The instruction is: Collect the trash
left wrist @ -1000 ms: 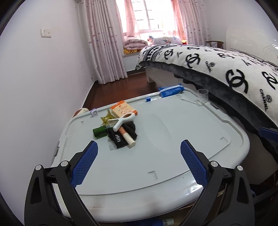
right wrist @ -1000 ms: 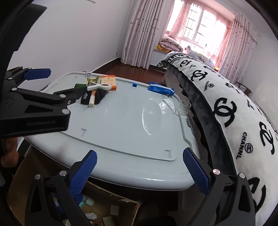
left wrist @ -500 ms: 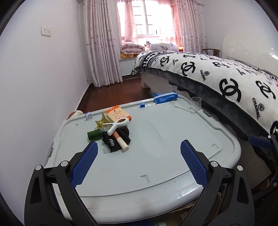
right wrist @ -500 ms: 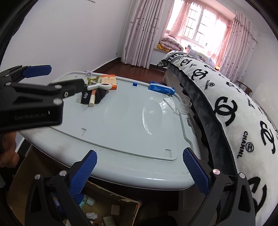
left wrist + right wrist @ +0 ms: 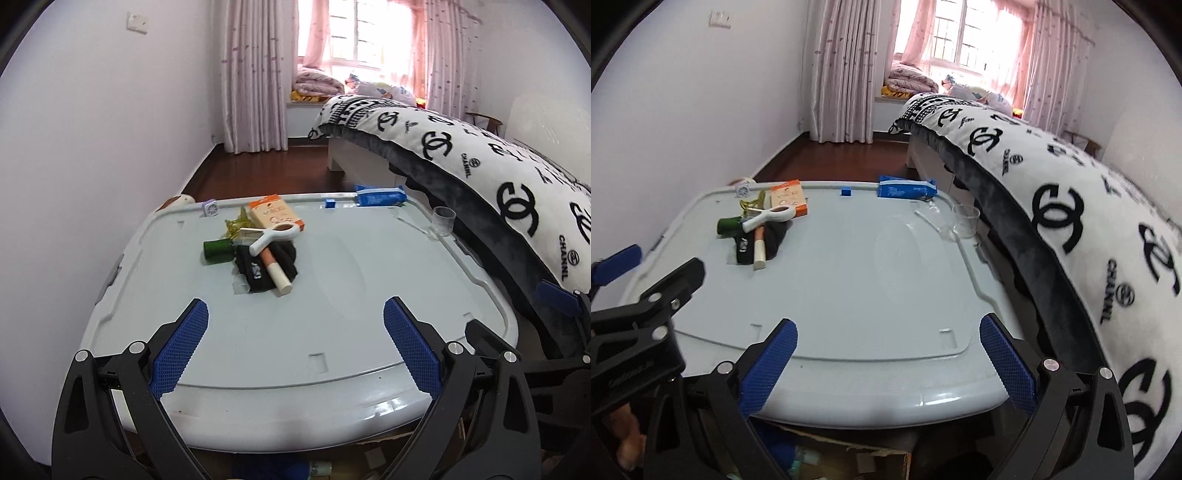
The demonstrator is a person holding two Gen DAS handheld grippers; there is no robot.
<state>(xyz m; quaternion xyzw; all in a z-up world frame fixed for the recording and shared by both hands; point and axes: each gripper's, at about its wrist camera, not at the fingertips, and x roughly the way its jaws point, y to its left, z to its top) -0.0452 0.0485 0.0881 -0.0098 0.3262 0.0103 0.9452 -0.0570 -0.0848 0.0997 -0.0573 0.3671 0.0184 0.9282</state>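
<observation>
A pale grey storage-bin lid (image 5: pixel 288 332) (image 5: pixel 871 295) serves as the table. On its far left lies a heap of litter: an orange box (image 5: pixel 275 216) (image 5: pixel 788 197), a white clip-shaped piece (image 5: pixel 271 236) (image 5: pixel 768 218), a cream tube (image 5: pixel 277 277) (image 5: pixel 759 251), a black wrapper (image 5: pixel 255 273), a green piece (image 5: pixel 216 251) and a yellow wrapper (image 5: pixel 236 225). A blue packet (image 5: pixel 380 197) (image 5: pixel 905 190) lies at the far edge. A clear plastic cup (image 5: pixel 442 220) (image 5: pixel 966 221) stands at the right edge. My left gripper (image 5: pixel 295 317) and right gripper (image 5: pixel 888 336) are open and empty over the near edge.
A bed with a black-and-white logo blanket (image 5: pixel 498 177) (image 5: pixel 1071 206) presses against the lid's right side. A white wall (image 5: pixel 74 147) runs along the left. A cardboard box with scraps (image 5: pixel 849 454) sits below the near edge. Wooden floor and curtains lie beyond.
Both views have shifted: the left gripper pulled back and rose slightly, and the right gripper swung left to face the lid more squarely. Nothing on the lid moved.
</observation>
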